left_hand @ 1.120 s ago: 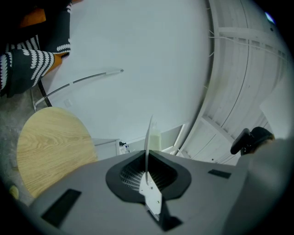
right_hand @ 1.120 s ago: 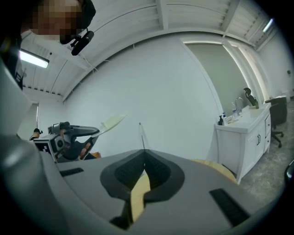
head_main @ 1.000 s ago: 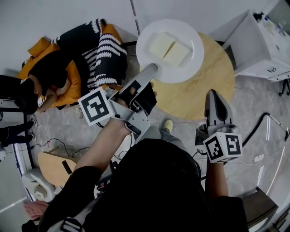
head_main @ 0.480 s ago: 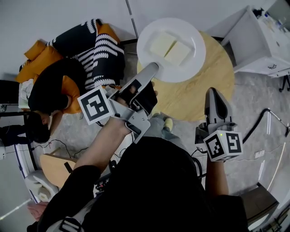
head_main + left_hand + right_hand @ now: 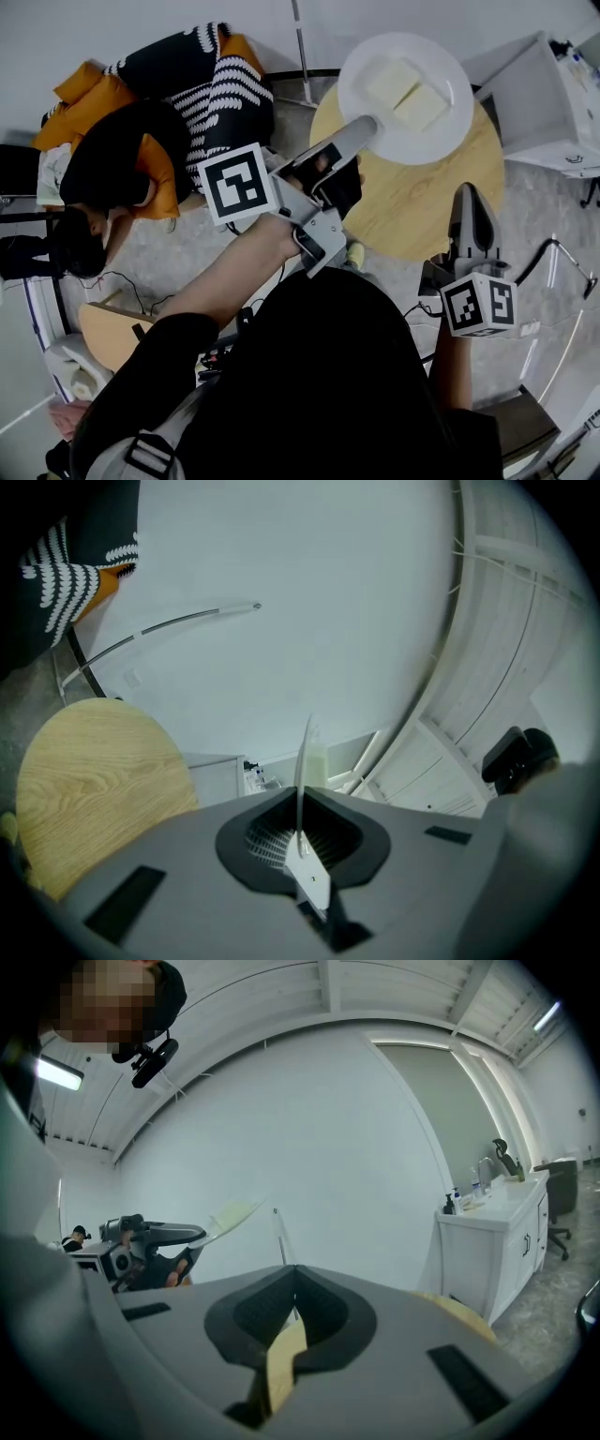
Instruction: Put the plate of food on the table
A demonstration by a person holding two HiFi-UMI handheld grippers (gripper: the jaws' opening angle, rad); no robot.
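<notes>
Round wooden table [image 5: 412, 206] is standing on a grey floor, with a white cabinet [image 5: 548, 103] beyond it and a seated person [image 5: 141, 141] in orange and stripes off to the left gripper's outer side.

- Plate [image 5: 450, 122]: white and round, carrying two pale slabs of food [image 5: 403, 89]. It is reaching straight ahead of the left gripper, out over the table's far half. From the right gripper view it appears to be riding clear of the wood, though contact cannot be ruled out.
- Left gripper [image 5: 368, 127]: clamping the plate's near rim. In its own view the rim is running edge-on between the jaws, so one jaw is sitting over the plate and one under it.
- Right gripper [image 5: 472, 192]: hanging at the table's near edge, well apart from the plate, jaws pressed together on nothing.

Deciding relation: the tabletop is lying directly under the plate's flat face, on the side of the left gripper's lower jaw. My judgement is that the coming move is a plain lowering by the left gripper alone, keeping the plate level. The lower jaw is likely to meet the wood first, so the rim may need sliding free. The right gripper is too far off to be helping.
</notes>
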